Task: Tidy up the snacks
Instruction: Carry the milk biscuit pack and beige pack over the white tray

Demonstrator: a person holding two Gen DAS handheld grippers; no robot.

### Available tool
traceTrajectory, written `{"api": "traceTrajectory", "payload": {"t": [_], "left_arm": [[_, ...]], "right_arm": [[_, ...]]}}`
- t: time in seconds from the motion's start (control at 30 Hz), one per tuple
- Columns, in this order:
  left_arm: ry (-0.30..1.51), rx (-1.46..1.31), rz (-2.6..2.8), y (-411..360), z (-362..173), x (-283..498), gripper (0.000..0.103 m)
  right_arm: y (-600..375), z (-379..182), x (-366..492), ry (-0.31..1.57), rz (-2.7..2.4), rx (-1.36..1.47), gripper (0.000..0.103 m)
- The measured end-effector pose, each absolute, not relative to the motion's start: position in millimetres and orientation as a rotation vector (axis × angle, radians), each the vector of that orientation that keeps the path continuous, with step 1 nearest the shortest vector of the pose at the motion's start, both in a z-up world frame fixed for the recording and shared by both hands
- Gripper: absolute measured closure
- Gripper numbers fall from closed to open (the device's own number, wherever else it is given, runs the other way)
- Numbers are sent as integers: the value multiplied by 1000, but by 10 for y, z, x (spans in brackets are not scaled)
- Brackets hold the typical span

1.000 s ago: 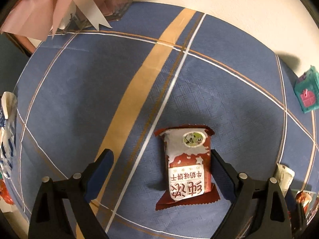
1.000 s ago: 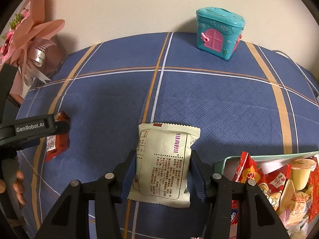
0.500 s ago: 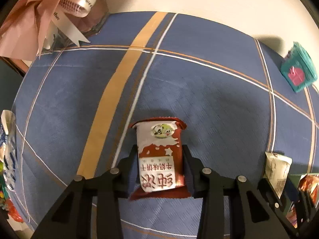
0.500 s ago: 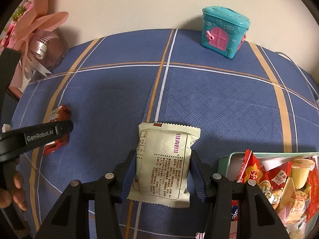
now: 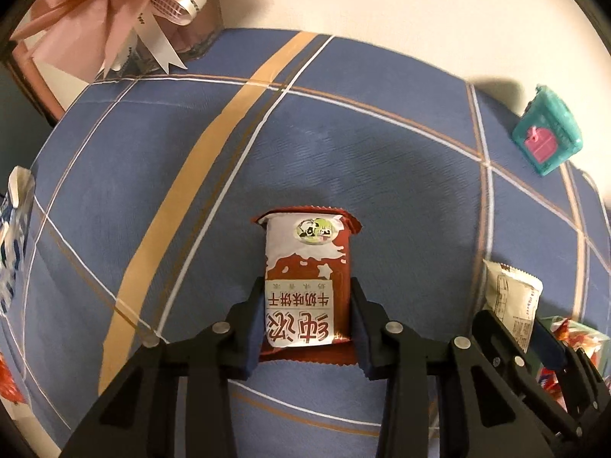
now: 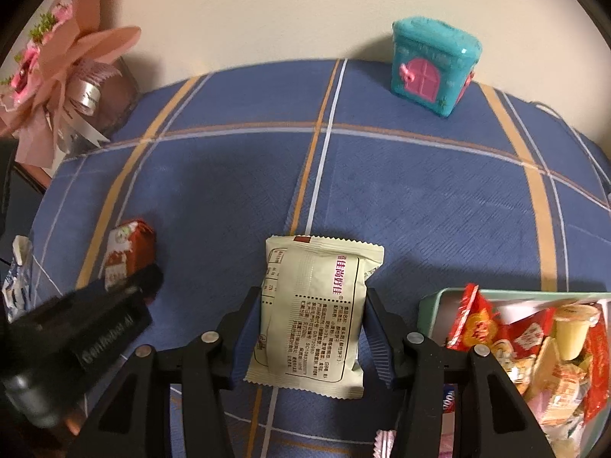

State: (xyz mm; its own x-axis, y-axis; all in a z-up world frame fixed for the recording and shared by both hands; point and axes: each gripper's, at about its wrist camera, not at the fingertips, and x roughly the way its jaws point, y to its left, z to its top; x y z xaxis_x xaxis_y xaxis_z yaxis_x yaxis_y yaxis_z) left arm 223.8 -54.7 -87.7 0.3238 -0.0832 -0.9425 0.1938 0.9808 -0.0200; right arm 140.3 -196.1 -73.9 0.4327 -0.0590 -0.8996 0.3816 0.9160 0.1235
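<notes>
My left gripper (image 5: 307, 320) is shut on a red and white biscuit packet (image 5: 307, 267), held just above the blue checked tablecloth (image 5: 152, 171). My right gripper (image 6: 311, 328) is shut on a pale cream snack packet (image 6: 313, 309) above the cloth. The red packet (image 6: 128, 252) and the left gripper also show at the left of the right wrist view. The cream packet (image 5: 511, 297) shows at the right of the left wrist view. A green tin (image 6: 431, 305) full of mixed snacks sits at the lower right.
A teal toy house (image 6: 435, 65) stands at the back right by the wall. A pink ribboned bouquet (image 6: 57, 72) lies at the back left. A blue and white snack bag (image 5: 15, 236) lies at the left table edge.
My left gripper closed on the red biscuit packet and lifted it slightly. My right gripper kept its hold on the cream packet and barely moved.
</notes>
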Motion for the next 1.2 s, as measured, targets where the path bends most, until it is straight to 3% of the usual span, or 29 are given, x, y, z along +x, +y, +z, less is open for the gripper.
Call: {"api": "traceTrajectory", "payload": {"t": [1.2], "left_arm": [[1111, 22, -289, -740, 222, 1129, 62]], "right_arm": [[-2426, 364, 345, 953, -399, 317, 48]]}}
